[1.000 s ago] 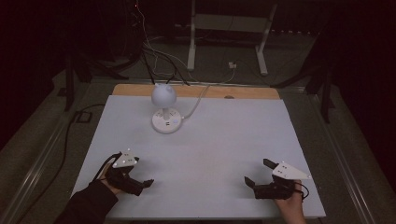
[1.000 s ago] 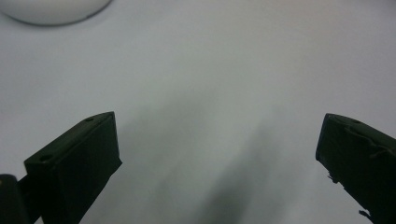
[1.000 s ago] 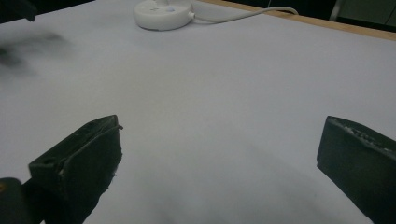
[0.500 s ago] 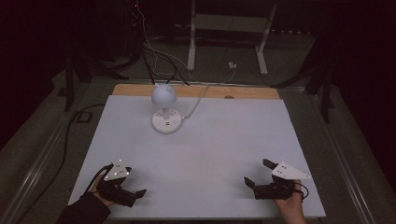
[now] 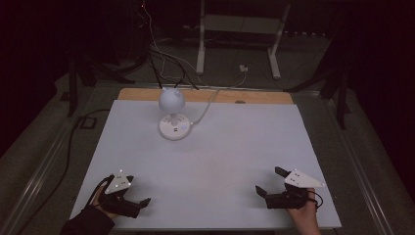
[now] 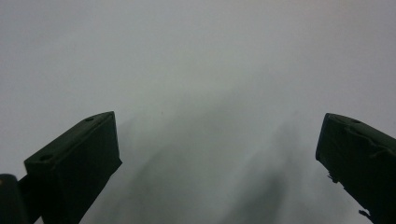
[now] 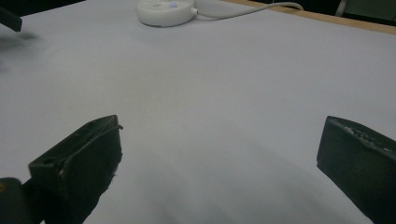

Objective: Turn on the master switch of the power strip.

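A small white lamp [image 5: 171, 100] with a round head stands on a round base [image 5: 174, 127] at the back left of the white table [image 5: 235, 147]. Its base [image 7: 166, 11] also appears at the top of the right gripper view, with its cable running right. My left gripper [image 5: 139, 205] rests open near the front left corner, close above the bare surface, jaws wide apart [image 6: 219, 140]. My right gripper [image 5: 270, 181] sits open near the front right, pointing left across the table, nothing between its jaws [image 7: 219, 144].
The lamp's white cable [image 5: 205, 105] runs off the back edge over a wooden strip [image 5: 254, 96]. A white stand [image 5: 235, 24] and dark cables lie on the floor behind. The left gripper's jaw tip [image 7: 9, 18] shows far off in the right gripper view.
My left gripper has drawn back toward the front edge and a little left, staying open. The right gripper and the lamp have not moved.
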`<action>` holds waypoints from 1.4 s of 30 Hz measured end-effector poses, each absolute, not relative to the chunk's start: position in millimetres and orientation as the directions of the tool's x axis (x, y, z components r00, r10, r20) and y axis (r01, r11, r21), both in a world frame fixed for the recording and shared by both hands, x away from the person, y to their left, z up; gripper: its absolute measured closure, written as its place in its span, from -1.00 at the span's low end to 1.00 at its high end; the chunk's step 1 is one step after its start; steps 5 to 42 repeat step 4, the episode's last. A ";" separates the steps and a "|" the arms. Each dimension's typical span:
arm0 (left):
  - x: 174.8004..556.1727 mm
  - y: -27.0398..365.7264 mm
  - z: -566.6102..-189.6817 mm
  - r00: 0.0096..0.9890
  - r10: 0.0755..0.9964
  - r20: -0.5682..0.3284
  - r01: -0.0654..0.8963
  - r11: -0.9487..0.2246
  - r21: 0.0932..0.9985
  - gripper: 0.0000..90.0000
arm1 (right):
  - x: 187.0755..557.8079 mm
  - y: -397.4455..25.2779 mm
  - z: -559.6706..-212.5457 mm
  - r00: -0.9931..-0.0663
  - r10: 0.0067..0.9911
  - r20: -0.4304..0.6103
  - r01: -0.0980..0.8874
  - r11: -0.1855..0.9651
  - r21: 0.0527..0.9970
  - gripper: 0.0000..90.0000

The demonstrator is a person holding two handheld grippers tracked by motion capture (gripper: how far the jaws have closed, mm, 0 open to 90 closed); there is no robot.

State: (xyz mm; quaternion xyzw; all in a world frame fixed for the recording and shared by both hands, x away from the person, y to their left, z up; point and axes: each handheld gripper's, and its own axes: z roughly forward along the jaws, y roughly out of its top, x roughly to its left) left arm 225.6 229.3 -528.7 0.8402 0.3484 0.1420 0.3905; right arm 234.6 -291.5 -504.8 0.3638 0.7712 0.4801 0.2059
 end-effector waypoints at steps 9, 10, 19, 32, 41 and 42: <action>225.1 230.2 -527.8 0.716 0.697 -0.038 0.473 -0.445 0.760 -1.00 | 234.7 -290.9 -505.0 -0.652 0.758 0.033 0.365 0.276 0.889 -1.00; 225.1 230.2 -527.8 0.716 0.697 -0.038 0.473 -0.445 0.760 -1.00 | 234.7 -290.9 -505.0 -0.652 0.758 0.033 0.365 0.276 0.889 -1.00; 225.1 230.2 -527.8 0.716 0.697 -0.038 0.473 -0.445 0.760 -1.00 | 234.7 -290.9 -505.0 -0.652 0.758 0.033 0.365 0.276 0.889 -1.00; 225.1 230.2 -527.8 0.716 0.697 -0.038 0.473 -0.445 0.760 -1.00 | 234.7 -290.9 -505.0 -0.652 0.758 0.033 0.365 0.276 0.889 -1.00; 225.1 230.2 -527.8 0.716 0.697 -0.038 0.473 -0.445 0.760 -1.00 | 234.7 -290.9 -505.0 -0.652 0.758 0.033 0.365 0.276 0.889 -1.00; 225.1 230.2 -527.8 0.716 0.697 -0.038 0.473 -0.445 0.760 -1.00 | 234.7 -290.9 -505.0 -0.652 0.758 0.033 0.365 0.276 0.889 -1.00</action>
